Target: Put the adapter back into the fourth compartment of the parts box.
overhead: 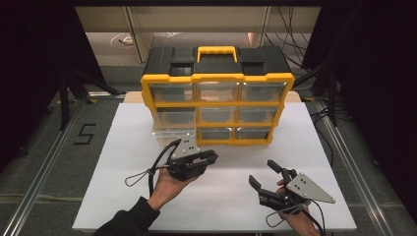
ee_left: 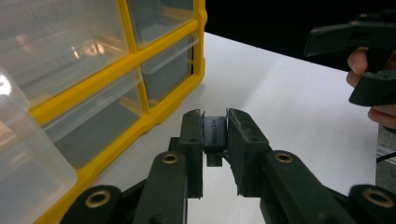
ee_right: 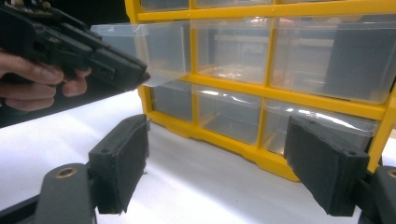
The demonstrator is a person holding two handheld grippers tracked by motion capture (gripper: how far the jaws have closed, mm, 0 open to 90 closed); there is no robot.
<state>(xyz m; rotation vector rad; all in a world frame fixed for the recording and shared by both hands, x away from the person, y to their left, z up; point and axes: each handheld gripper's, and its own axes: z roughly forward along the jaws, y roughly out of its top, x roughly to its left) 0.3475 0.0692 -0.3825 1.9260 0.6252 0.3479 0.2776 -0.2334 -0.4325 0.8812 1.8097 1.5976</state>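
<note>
A yellow-and-black organizer [overhead: 216, 78] with clear drawers stands at the back of the white table [overhead: 123, 196]. One clear drawer [overhead: 167, 132] in its left column is pulled out toward me. My left gripper [overhead: 212, 157] hovers just in front of that drawer, shut on a small black adapter [ee_left: 215, 133] with pale lettering, pinched between the pads. My right gripper [overhead: 262, 173] sits lower right over bare table, open with nothing between its fingers [ee_right: 123, 163]. In the right gripper view the left gripper [ee_right: 93, 56] is beside the pulled-out drawer [ee_right: 140, 46].
The other organizer drawers [ee_right: 233, 51] are closed and look empty. Metal rails [overhead: 44, 167] run along both sides of the table, and cables [overhead: 290, 24] lie on the floor behind. Bare white surface stretches in front of the organizer.
</note>
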